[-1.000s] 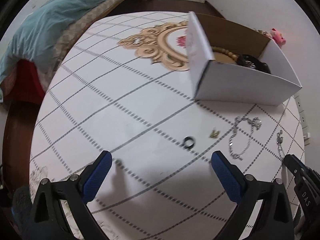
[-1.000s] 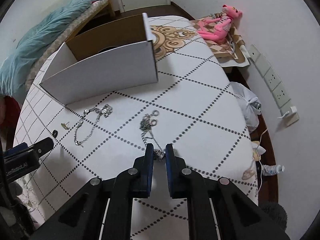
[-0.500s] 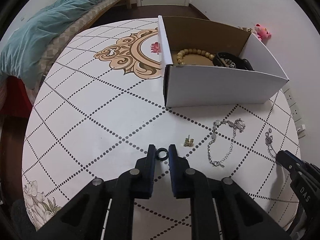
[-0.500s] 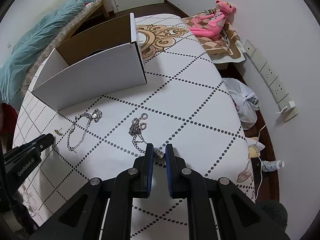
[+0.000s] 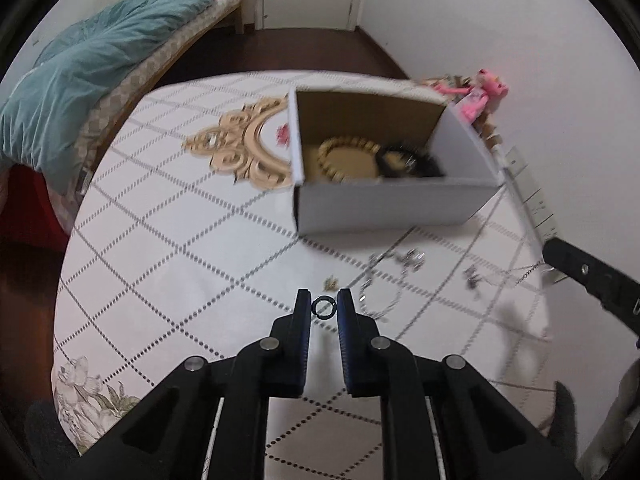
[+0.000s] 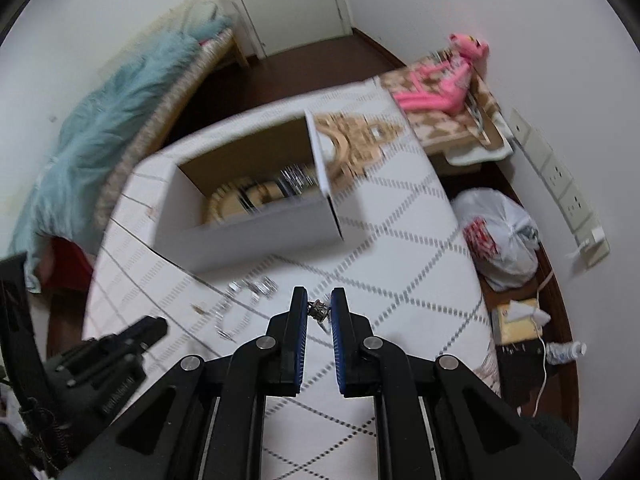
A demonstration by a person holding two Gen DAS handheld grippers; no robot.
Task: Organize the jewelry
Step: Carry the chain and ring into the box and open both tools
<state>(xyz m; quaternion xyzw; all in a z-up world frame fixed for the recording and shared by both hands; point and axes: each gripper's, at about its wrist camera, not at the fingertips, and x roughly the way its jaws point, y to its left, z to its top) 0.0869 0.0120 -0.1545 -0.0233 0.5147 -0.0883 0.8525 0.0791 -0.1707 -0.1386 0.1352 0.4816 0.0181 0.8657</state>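
- The left gripper (image 5: 324, 307) is clamped on a small dark ring (image 5: 323, 306), which sits upright between its blue-padded tips above the table (image 5: 168, 264).
- The right gripper (image 6: 319, 309) is pinched on a small silver piece (image 6: 319, 309) at its tips; from the left camera a thin chain (image 5: 524, 273) trails from that gripper's black body at the right edge down toward the tabletop.
- Just past the left gripper's tips, on the white dotted-diamond cloth, lies a tiny gold earring (image 5: 330, 282), and beside it to the right a silver bracelet (image 5: 394, 276), blurred.
- Nothing stands between either gripper and the box; only these loose pieces lie on the cloth in between.
- Farther on is the open white cardboard box (image 5: 384, 210), brown inside. In it lie a ring of tan wooden beads (image 5: 348, 152) and a black band (image 5: 412, 164), side by side and smeared by motion.
- Beyond the box, the cloth's gold ornamental medallion (image 5: 244, 148) shows on the tabletop.
- Off the table's right side, a white plastic bag (image 6: 500, 236) sits on the floor, with wall sockets (image 6: 560, 184) above it.
- At the far right a pink plush toy (image 6: 448, 80) lies on a patterned seat.
- At the far left a teal duvet (image 5: 92, 80) is heaped on a bed, and a white door (image 6: 288, 0) closes the back of the room.
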